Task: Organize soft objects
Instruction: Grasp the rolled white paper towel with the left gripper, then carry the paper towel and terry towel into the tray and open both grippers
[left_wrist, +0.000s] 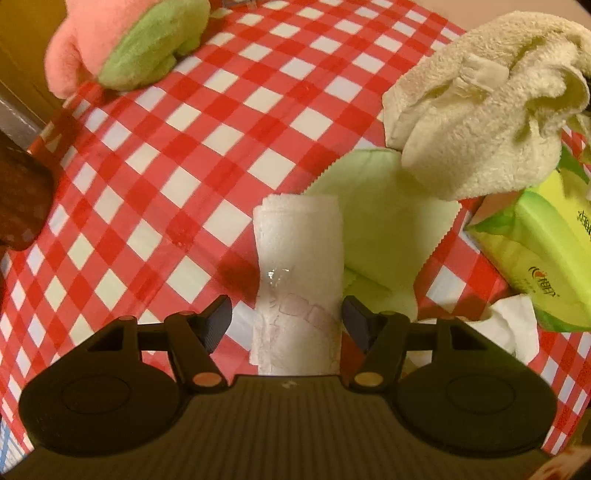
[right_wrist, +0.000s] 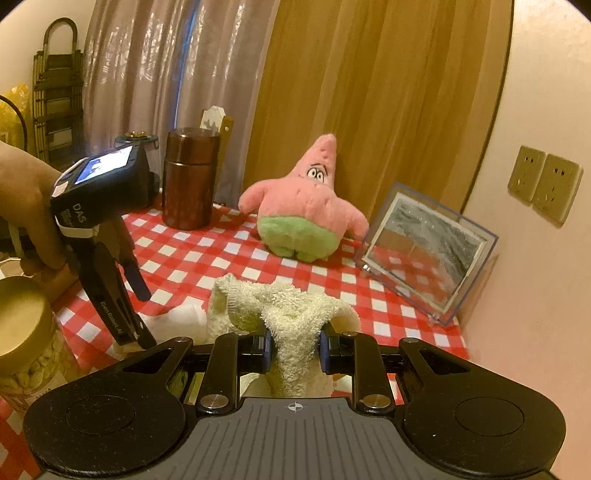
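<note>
My left gripper (left_wrist: 287, 314) is open, its jaws on either side of a rolled white towel (left_wrist: 298, 266) that lies on the red checked tablecloth (left_wrist: 192, 147). The left gripper also shows in the right wrist view (right_wrist: 142, 317), held by a hand. My right gripper (right_wrist: 294, 349) is shut on a cream terry towel (right_wrist: 291, 317) and holds it up; the towel hangs at the upper right of the left wrist view (left_wrist: 491, 99). A pink and green starfish plush (right_wrist: 303, 206) stands at the back of the table; it also shows in the left wrist view (left_wrist: 125, 40).
A light green cloth (left_wrist: 384, 221) lies beside the roll, with a green tissue pack (left_wrist: 543, 243) and a crumpled tissue (left_wrist: 509, 325) to its right. A brown jar (right_wrist: 190, 181), a clear picture frame (right_wrist: 424, 251) and a jar of nuts (right_wrist: 26, 332) stand on the table.
</note>
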